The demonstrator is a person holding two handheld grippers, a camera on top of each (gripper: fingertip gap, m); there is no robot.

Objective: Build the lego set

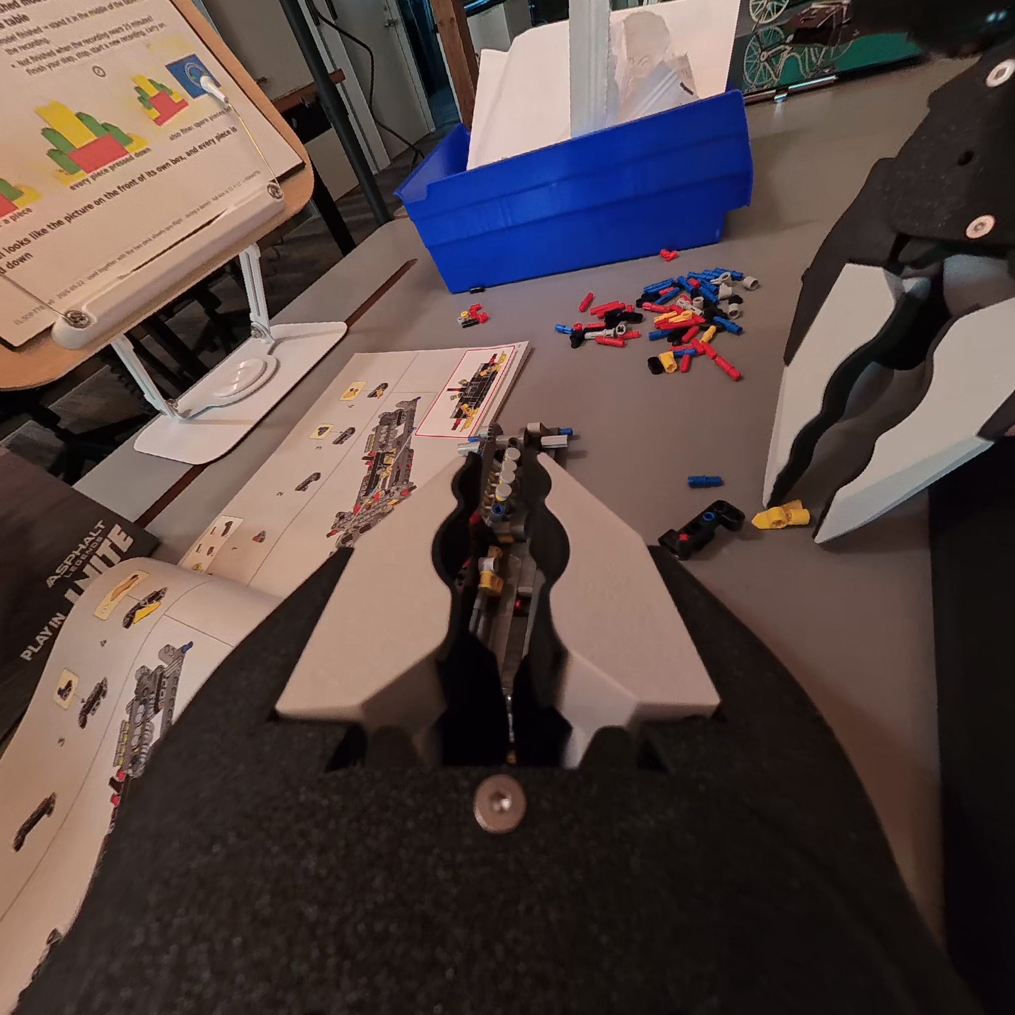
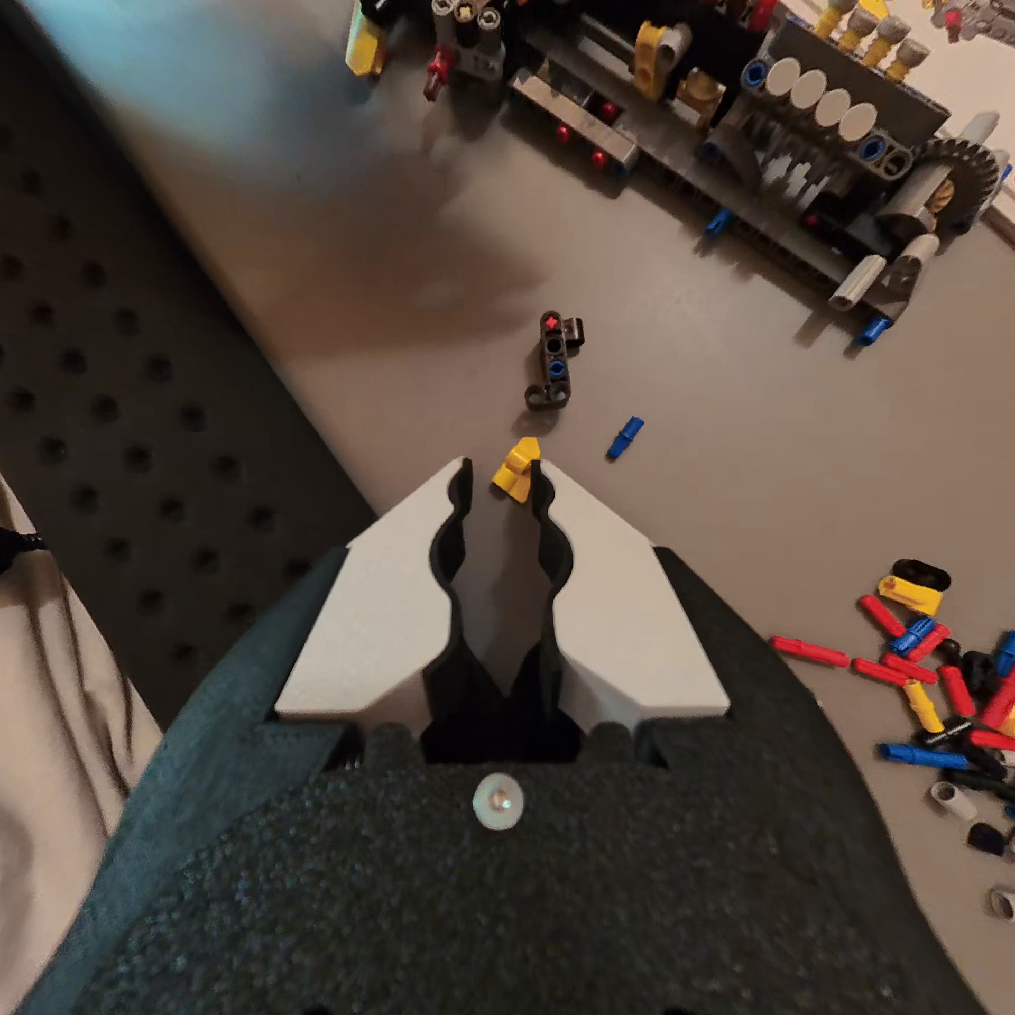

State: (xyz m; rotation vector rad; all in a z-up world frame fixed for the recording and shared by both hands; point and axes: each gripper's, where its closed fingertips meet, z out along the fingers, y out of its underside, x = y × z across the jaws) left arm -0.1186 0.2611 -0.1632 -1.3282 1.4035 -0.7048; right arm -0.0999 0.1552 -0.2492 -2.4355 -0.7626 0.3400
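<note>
Left tongs [image 1: 502,478] clenched on partly built lego chassis [image 2: 769,137], steadied on desk [image 1: 631,417] for next fitting. Right tongs [image 2: 501,467] released, gaping around yellow connector [image 2: 516,467] for pickup. Loose pin pile [image 1: 675,316] kept at 1 o'clock from chassis.

A blue plastic bin [image 1: 576,219] stands at the far side of the grey table [image 1: 631,417], and white sheets of paper [image 1: 549,104] stand upright inside it. To the left of the bin, at the table's edge, a white metal stand [image 1: 241,379] carries a wooden board [image 1: 165,137] with a printed page of coloured drawings [image 1: 110,110] on it. Nearer than the stand, at the table's left edge, lies a dark printed sheet [image 1: 60,560], and on the opposite side of the table from the stand a dark panel with rows of round holes [image 2: 126,384] lies along the edge, with pale cloth [image 2: 49,714] beside it.
</note>
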